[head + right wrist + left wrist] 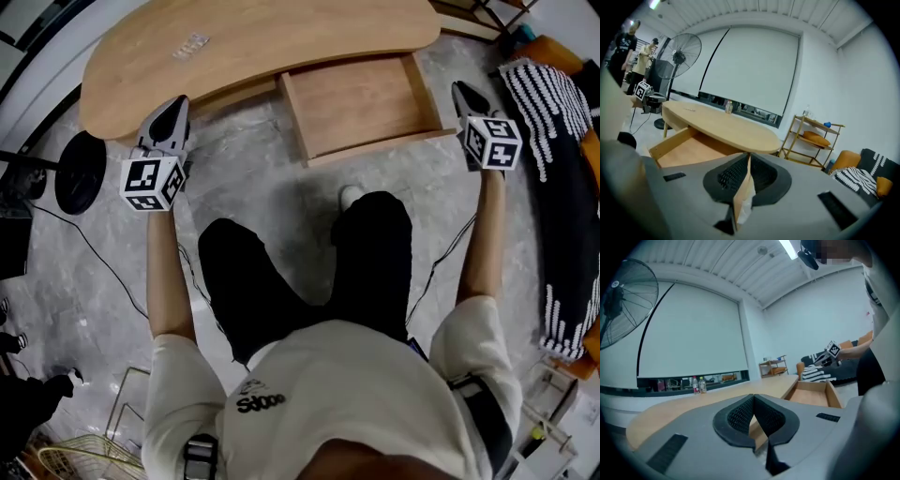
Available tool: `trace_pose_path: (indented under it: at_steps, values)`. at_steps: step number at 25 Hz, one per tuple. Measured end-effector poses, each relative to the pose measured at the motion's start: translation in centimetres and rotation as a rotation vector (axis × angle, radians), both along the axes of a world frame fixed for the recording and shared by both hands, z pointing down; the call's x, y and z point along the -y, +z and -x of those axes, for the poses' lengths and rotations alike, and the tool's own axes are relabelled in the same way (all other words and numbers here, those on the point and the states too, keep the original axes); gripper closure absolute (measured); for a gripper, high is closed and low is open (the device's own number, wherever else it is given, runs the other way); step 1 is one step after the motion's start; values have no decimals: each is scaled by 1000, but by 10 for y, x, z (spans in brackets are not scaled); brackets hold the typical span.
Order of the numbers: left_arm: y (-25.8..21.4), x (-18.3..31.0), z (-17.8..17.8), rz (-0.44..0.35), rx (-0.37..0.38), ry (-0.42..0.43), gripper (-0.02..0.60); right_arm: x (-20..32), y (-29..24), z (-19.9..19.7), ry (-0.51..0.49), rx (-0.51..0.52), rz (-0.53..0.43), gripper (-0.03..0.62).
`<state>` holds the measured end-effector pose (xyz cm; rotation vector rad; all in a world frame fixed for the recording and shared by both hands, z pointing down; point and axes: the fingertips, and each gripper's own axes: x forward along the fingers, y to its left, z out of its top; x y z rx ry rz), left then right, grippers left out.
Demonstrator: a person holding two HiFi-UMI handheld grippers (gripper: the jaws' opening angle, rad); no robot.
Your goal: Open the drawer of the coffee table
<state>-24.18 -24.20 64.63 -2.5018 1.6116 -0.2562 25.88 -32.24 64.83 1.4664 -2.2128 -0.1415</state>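
Observation:
The wooden coffee table (253, 47) stands ahead of me with its drawer (361, 103) pulled out toward my legs, and the drawer looks bare inside. My left gripper (173, 103) hovers by the table's front left edge, left of the drawer. Its jaws are shut with nothing between them (753, 397). My right gripper (461, 87) hangs just off the drawer's right front corner, jaws together and holding nothing (749, 155). Neither gripper touches the drawer. Both gripper views show the open drawer (813, 392) (689, 150) from the side.
A fan's round black base (80, 172) and its cable lie on the floor to the left. A black-and-white striped cushion (553, 187) is at the right. My legs and a shoe (350, 195) stand right before the drawer. A wooden shelf (811, 140) stands beyond the table.

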Motion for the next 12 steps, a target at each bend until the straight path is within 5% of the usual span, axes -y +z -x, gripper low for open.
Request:
trace_pose_path:
  at_steps: [12]
  values:
    - [-72, 79, 9, -11, 42, -187, 563, 77, -106, 95, -230, 7, -202, 588]
